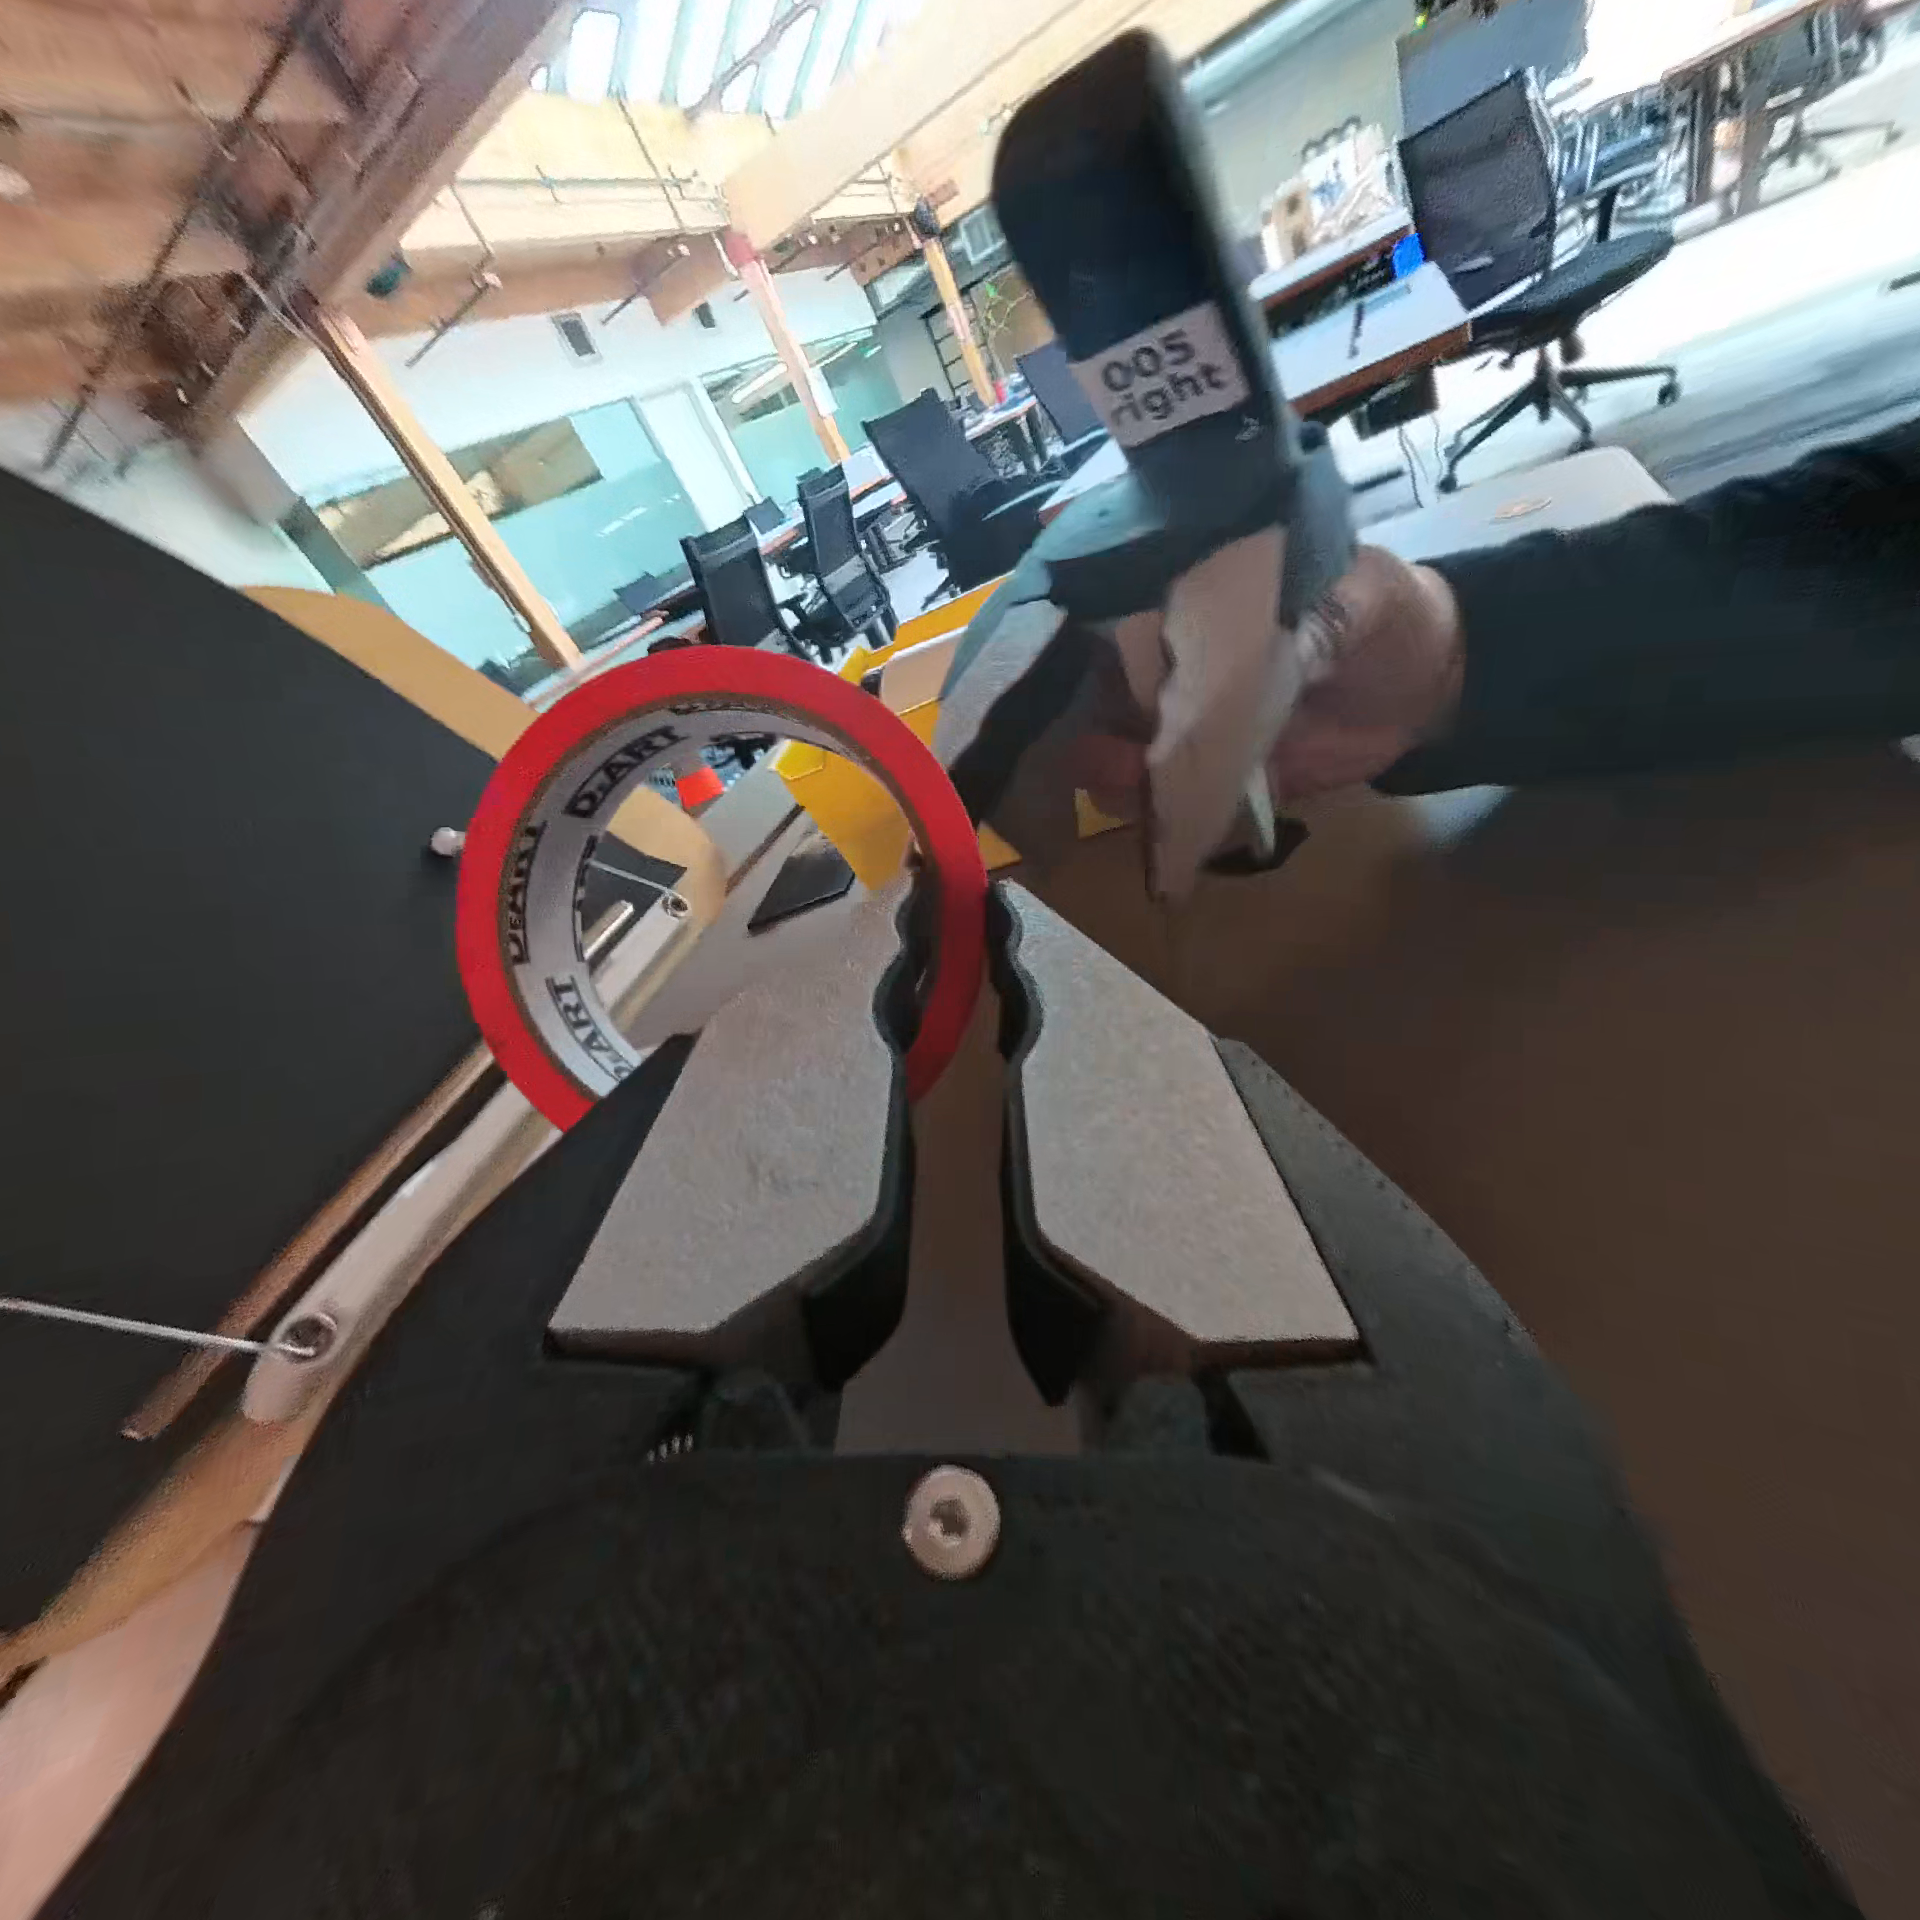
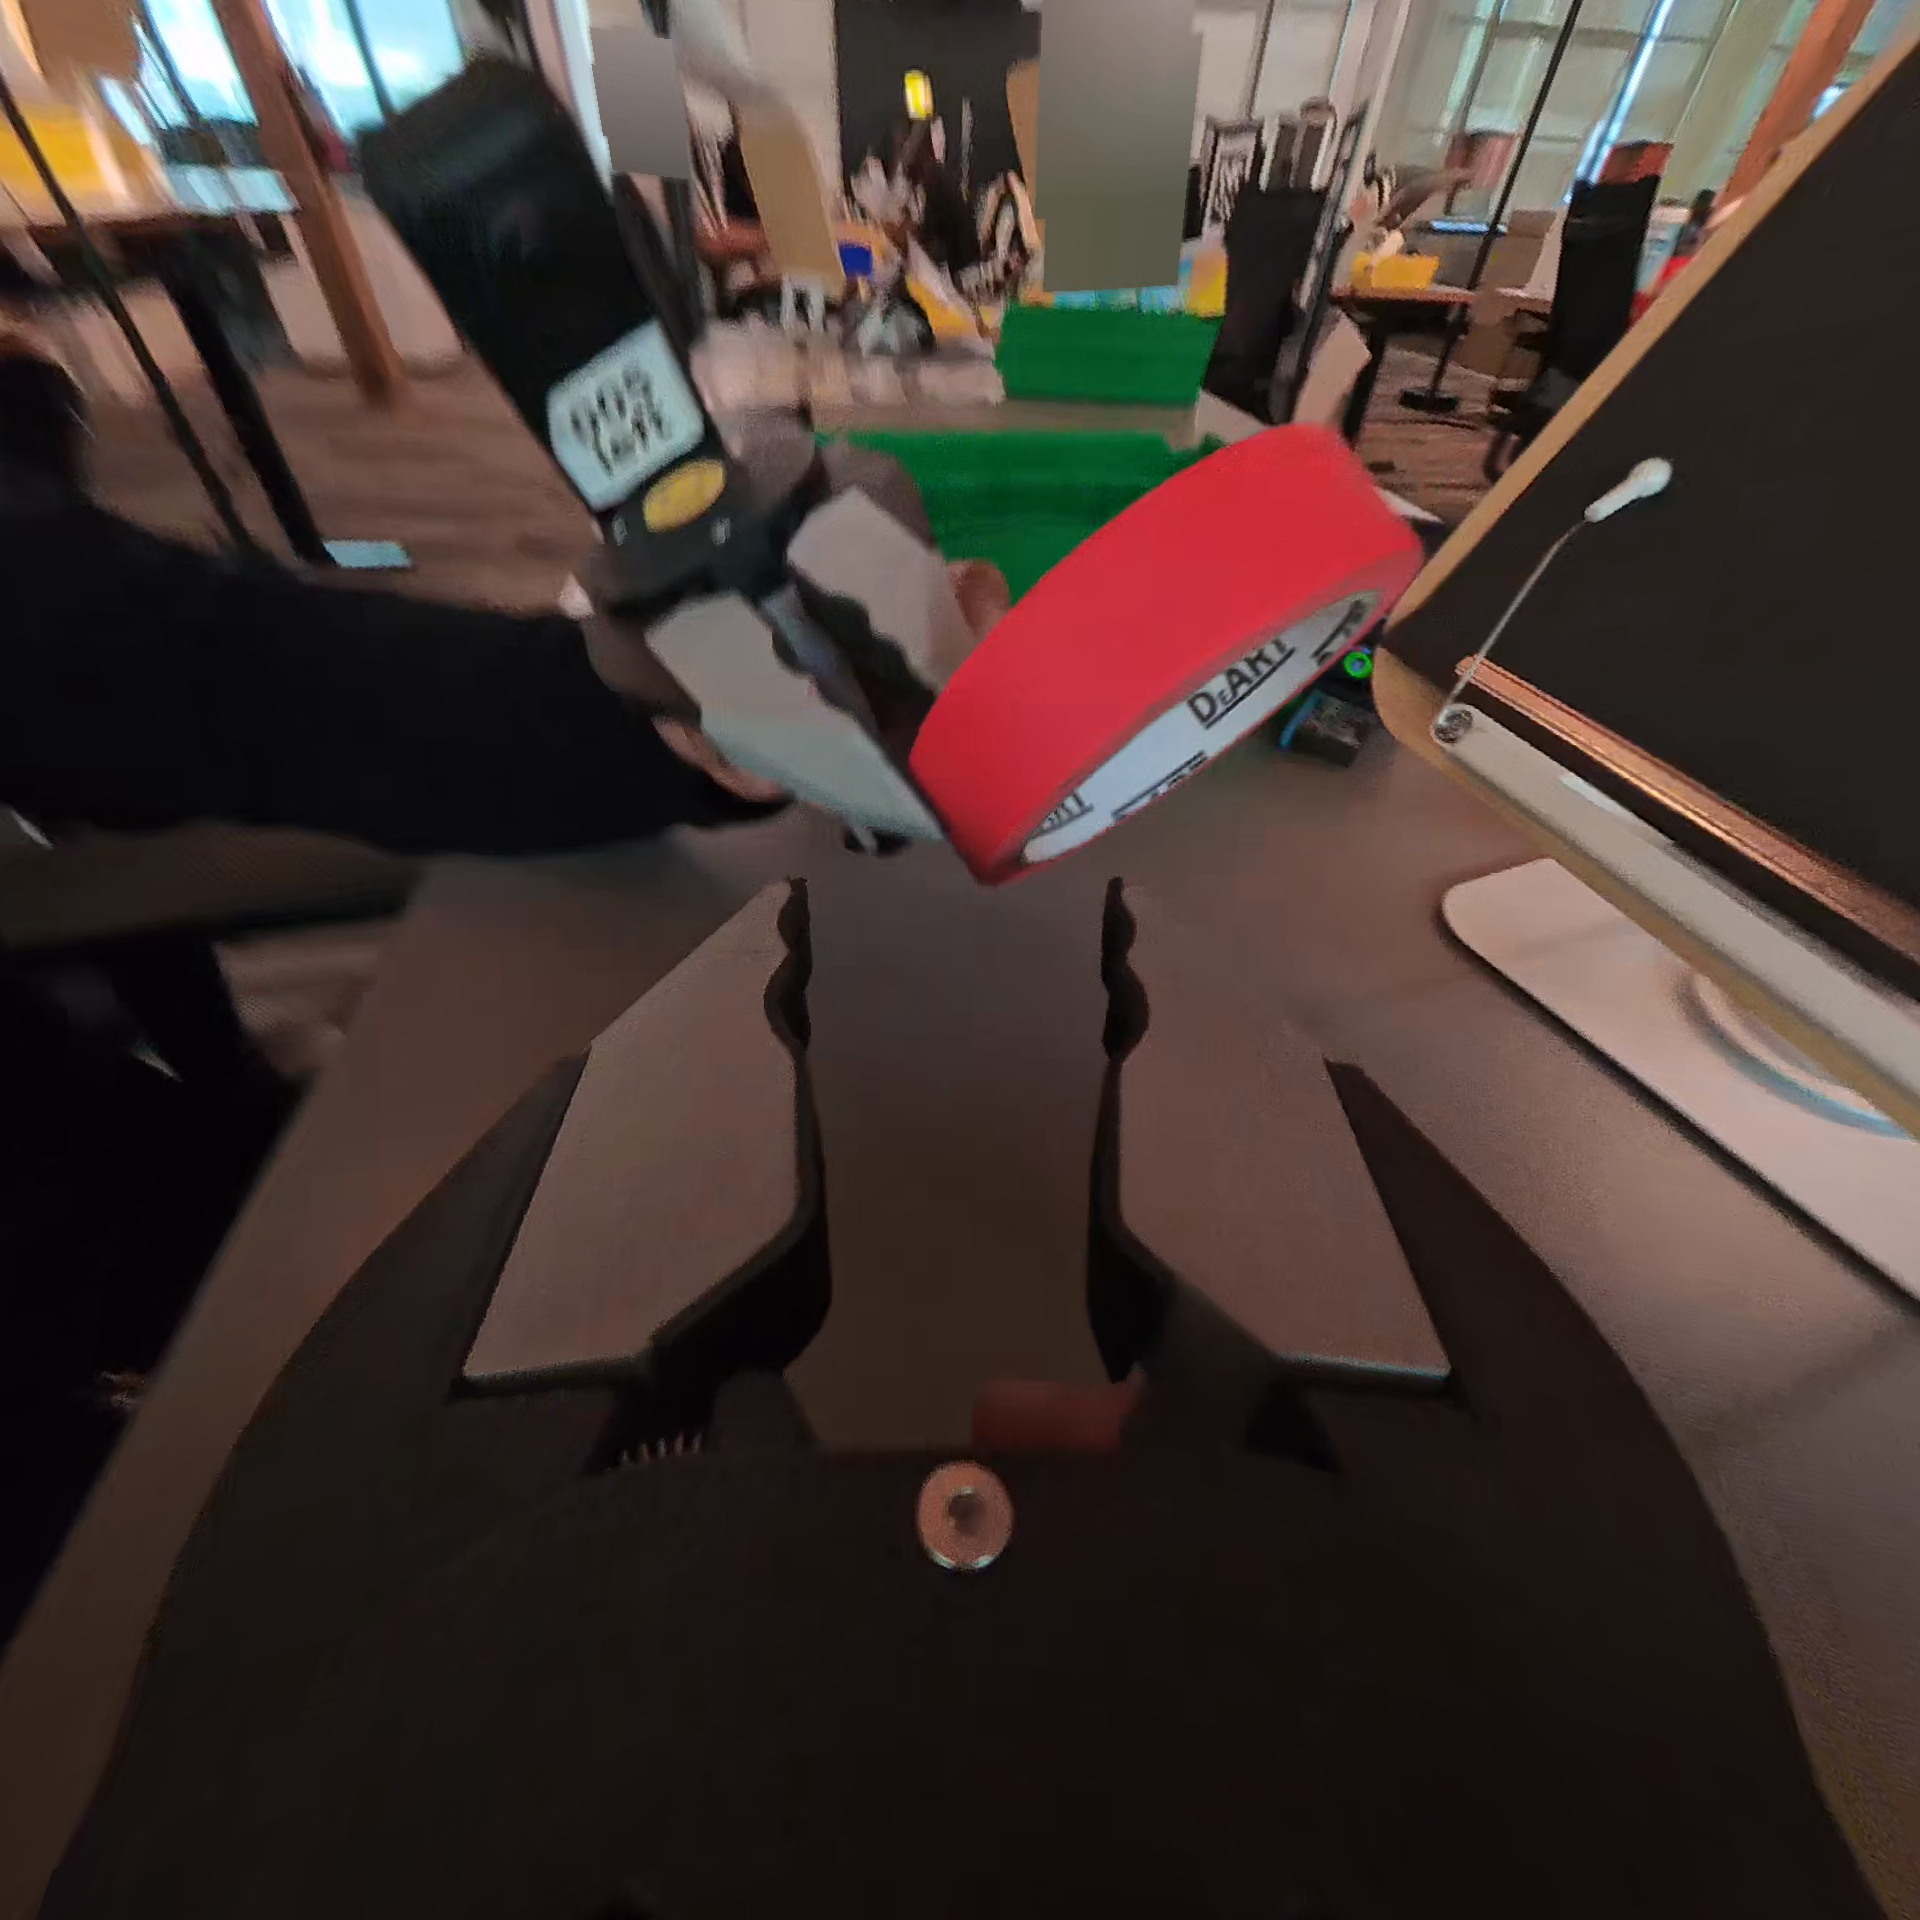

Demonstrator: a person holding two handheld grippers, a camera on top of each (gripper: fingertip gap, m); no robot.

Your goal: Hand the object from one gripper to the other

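A roll of red tape with a white printed core is clamped by its rim in my left gripper, held up in the air. In the right wrist view the same red tape roll hangs tilted just beyond my right gripper, which is open and empty, a little below and short of the roll. The left gripper shows there at left, held by a hand in a black sleeve. The right gripper shows in the left wrist view at upper right, pointing downward, apart from the tape.
A black board with a wooden edge and metal base stands at the right, close to the tape; it fills the left of the left wrist view. The brown tabletop lies below. Green bins and office chairs stand far behind.
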